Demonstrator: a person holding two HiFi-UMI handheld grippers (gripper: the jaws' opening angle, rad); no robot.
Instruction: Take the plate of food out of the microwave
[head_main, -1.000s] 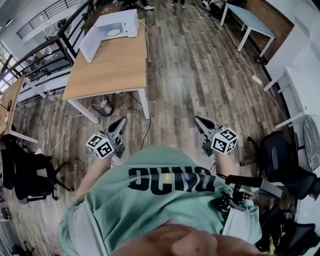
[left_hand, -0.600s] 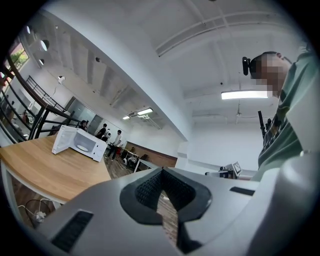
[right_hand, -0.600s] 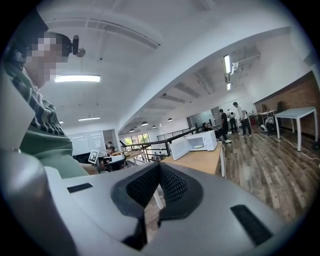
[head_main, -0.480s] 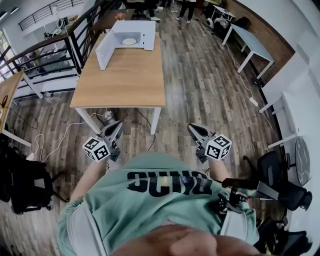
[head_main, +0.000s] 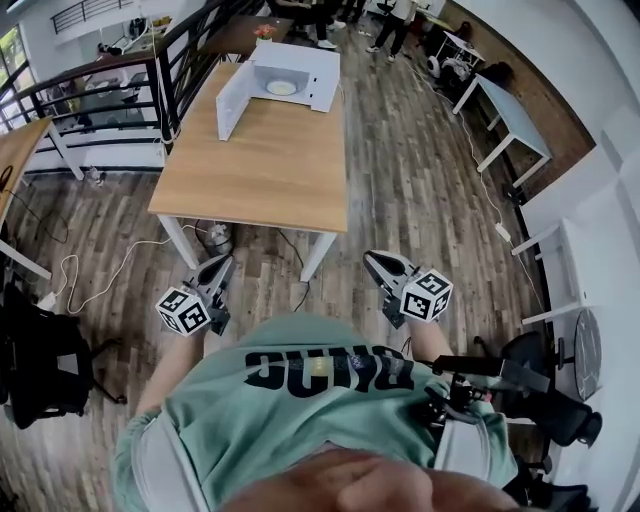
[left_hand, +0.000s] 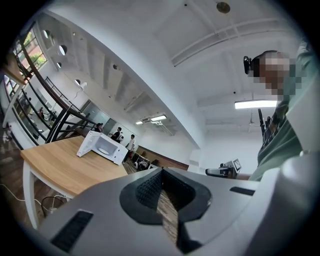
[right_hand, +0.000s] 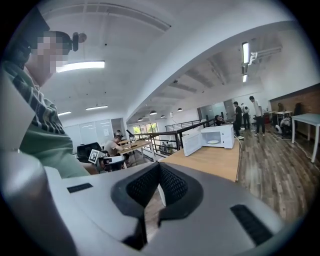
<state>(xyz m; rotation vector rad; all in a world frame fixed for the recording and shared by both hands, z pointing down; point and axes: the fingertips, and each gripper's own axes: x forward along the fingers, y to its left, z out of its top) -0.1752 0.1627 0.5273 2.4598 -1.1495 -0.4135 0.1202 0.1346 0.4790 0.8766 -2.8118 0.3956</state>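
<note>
Microwave (head_main: 298, 68) and table (head_main: 260, 170) nearer

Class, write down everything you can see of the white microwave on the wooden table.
The microwave is a white box, seemingly painted metal or plastic. It stands upright at the far end of the wooden table. Its door is swung wide open, to the left in the head view. Inside the pale cavity lies a round, light plate; any food on it is too small to tell. As far as shows, only the table touches the microwave.
</note>
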